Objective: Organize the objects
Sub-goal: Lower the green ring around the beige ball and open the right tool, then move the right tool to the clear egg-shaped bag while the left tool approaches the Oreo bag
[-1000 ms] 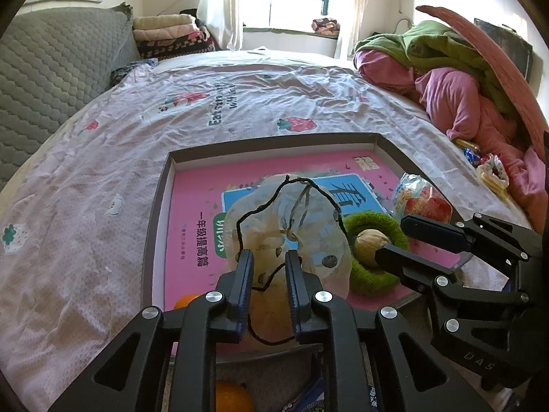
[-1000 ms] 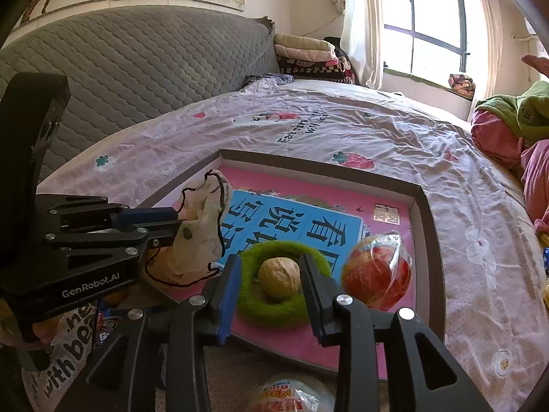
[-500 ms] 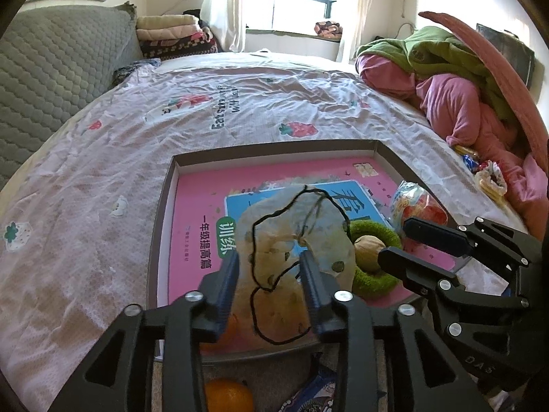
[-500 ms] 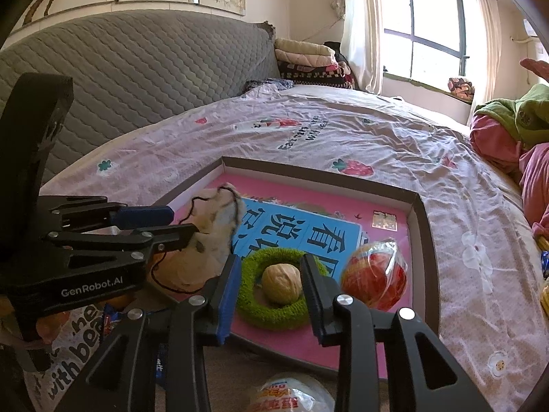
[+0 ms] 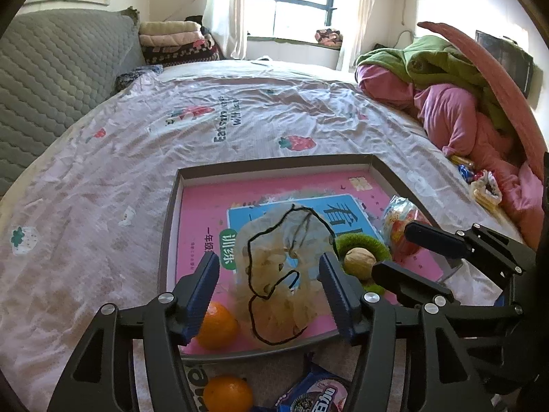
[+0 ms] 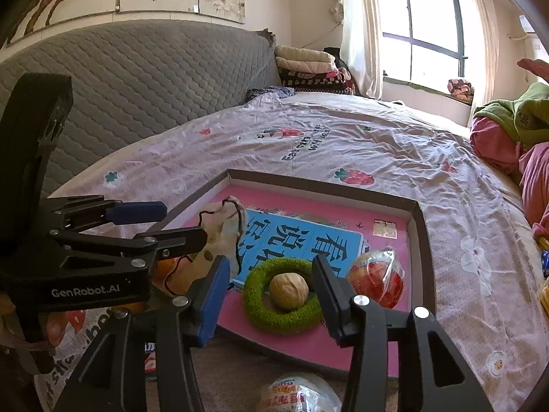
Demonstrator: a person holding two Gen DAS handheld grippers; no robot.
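Observation:
A shallow box [image 5: 170,226] with a pink book inside lies on the bed. A sheer beige scrunchie with black trim [image 5: 278,281] lies in it, between the fingers of my left gripper [image 5: 269,292], which is open and not touching it. A green fuzzy ring [image 6: 284,304] with a walnut [image 6: 288,290] in its middle sits between the fingers of my open right gripper [image 6: 269,298]. A wrapped red snack [image 6: 377,283] lies right of the ring. An orange [image 5: 216,324] sits in the box's near left corner.
A second orange [image 5: 228,393] and a cookie pack [image 5: 315,395] lie in front of the box. A round packaged snack [image 6: 295,395] lies below my right gripper. Piled pink and green bedding [image 5: 446,96] is at the right, a grey headboard [image 6: 137,86] at the left.
My left gripper opened and let go of the scrunchie, which now lies in the box. It drew back a little. The right gripper stayed open around the green ring.

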